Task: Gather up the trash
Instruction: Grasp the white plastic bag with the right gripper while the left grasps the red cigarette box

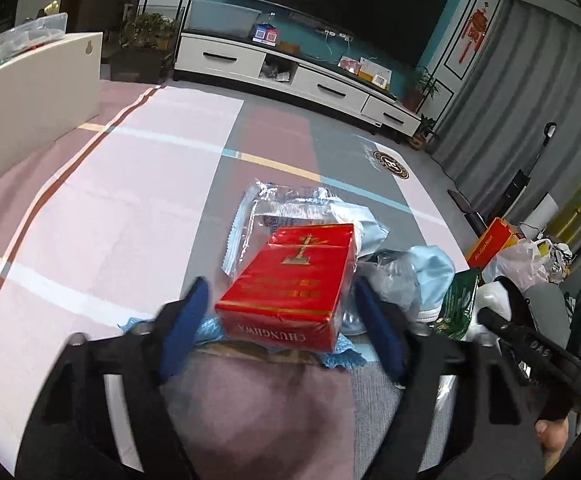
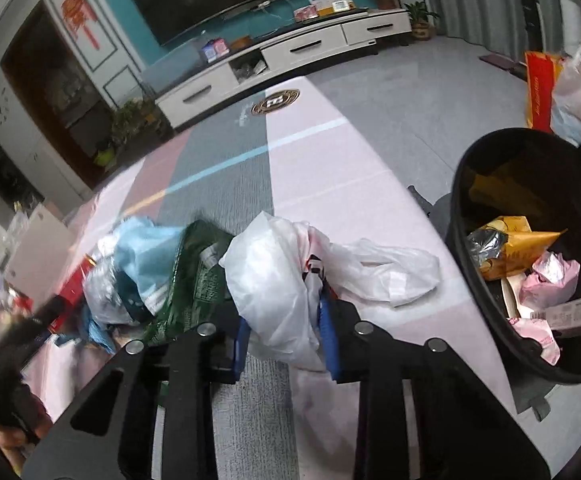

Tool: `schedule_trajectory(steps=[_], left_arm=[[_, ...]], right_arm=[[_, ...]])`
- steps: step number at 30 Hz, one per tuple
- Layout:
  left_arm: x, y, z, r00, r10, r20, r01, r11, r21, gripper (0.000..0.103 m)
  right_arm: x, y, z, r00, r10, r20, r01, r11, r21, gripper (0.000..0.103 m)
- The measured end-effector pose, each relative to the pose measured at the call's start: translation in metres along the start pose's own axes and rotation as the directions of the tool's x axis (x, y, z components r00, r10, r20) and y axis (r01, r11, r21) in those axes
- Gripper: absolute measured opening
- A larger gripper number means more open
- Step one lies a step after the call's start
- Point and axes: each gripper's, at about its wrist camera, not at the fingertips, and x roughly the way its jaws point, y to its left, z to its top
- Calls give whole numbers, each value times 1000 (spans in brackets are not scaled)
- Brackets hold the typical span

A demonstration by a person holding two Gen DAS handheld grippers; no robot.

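A red cigarette box [image 1: 290,284] lies on top of a trash pile on the pink-and-grey tablecloth [image 1: 110,208]. My left gripper [image 1: 279,286] straddles it, open, with a gap on each side of the box. Behind the box lie a clear wrapper [image 1: 274,208] and a light blue cloth [image 1: 430,264]; a green packet [image 1: 460,304] lies to the right. In the right wrist view my right gripper [image 2: 284,320] is shut on a crumpled white plastic bag [image 2: 274,280], its blue pads [image 2: 328,336] pressing into it. The green packet [image 2: 198,272] lies just left of the bag.
A black bin [image 2: 456,204] holding yellow and pink wrappers stands at the table's right edge. Plastic bags and an orange bag [image 2: 538,88] sit on the floor beyond it. A white board [image 1: 38,96] stands at the table's far left. A TV cabinet [image 1: 290,76] lines the back wall.
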Motion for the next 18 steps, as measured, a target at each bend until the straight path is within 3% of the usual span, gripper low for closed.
schedule_trajectory(steps=[7,18], left_arm=[[-8,-1,-1,1000,5,17,-5,1000,-16,66],[-63,-25,-7,988,-42,148,38,999,30,65]], right_arm=[[-29,-4,7,995,37,88,-39,999,14,30],[-51,-3,8,988,67,137,-67,998,1,30]])
